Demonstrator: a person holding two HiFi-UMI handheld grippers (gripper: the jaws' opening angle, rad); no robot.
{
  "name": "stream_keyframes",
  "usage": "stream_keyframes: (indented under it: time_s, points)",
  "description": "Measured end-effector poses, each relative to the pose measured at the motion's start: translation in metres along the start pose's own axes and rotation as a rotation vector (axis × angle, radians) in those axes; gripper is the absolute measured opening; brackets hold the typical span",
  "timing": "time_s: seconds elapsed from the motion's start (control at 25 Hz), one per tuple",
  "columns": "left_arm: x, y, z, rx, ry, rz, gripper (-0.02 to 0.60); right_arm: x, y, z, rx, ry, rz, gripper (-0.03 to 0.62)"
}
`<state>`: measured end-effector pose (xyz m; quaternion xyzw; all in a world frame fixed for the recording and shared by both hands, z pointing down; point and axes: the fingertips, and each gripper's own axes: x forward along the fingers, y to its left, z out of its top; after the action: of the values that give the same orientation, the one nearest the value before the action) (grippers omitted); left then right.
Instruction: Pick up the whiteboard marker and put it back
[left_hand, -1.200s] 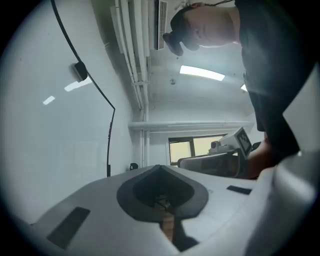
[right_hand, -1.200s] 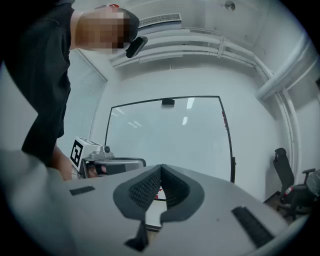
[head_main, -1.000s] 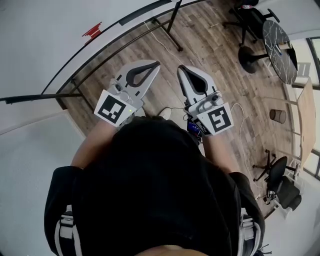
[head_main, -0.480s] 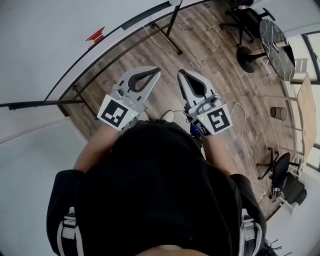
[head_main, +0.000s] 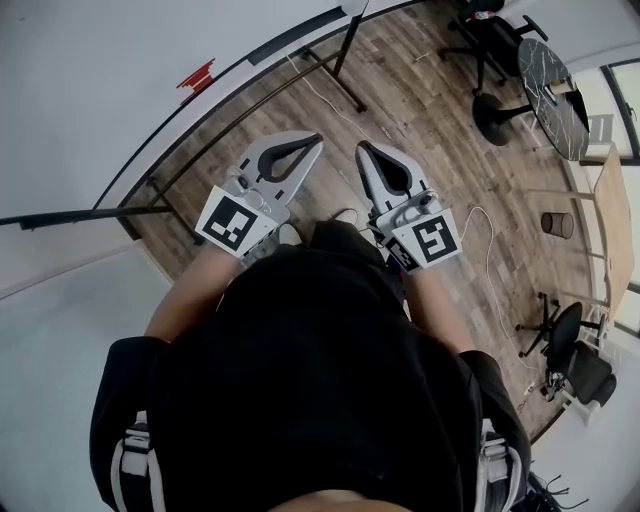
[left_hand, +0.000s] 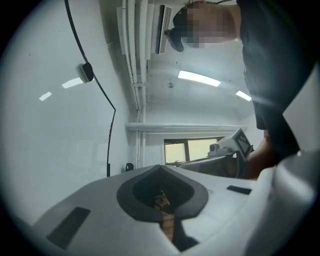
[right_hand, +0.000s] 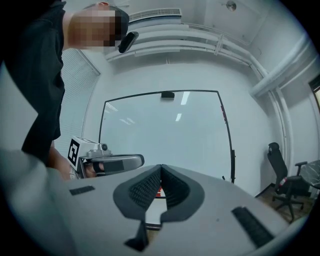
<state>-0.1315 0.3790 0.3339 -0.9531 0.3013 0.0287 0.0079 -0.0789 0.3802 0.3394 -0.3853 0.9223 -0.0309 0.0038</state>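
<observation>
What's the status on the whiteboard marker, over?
Left hand-held gripper shut, empty; right hand-held gripper shut, empty. Marker not made out; small red item on the whiteboard. Nothing seen between grippers and board.

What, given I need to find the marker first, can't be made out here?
Head view: the red object at the whiteboard edge is too small to identify.
Right gripper view: the shut right gripper covers all but a red sliver.
Left gripper view: the left gripper blocks everything below.

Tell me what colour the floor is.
The floor is brown wood, clearest in the head view.
</observation>
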Motion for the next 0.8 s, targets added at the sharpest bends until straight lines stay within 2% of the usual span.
stream_keyframes:
  time_s: [0.36,0.8]
  points:
    - [0.045,0.026,-0.013,0.009,0.024,0.007,0.003,0.020,-0.056,-0.010,-0.011,0.020,-0.009,0.000]
    - [0.147,0.072,-0.011,0.023,0.032,0.044,0.003,0.049,-0.163,0.010,-0.006,-0.018,0.046,0.000]
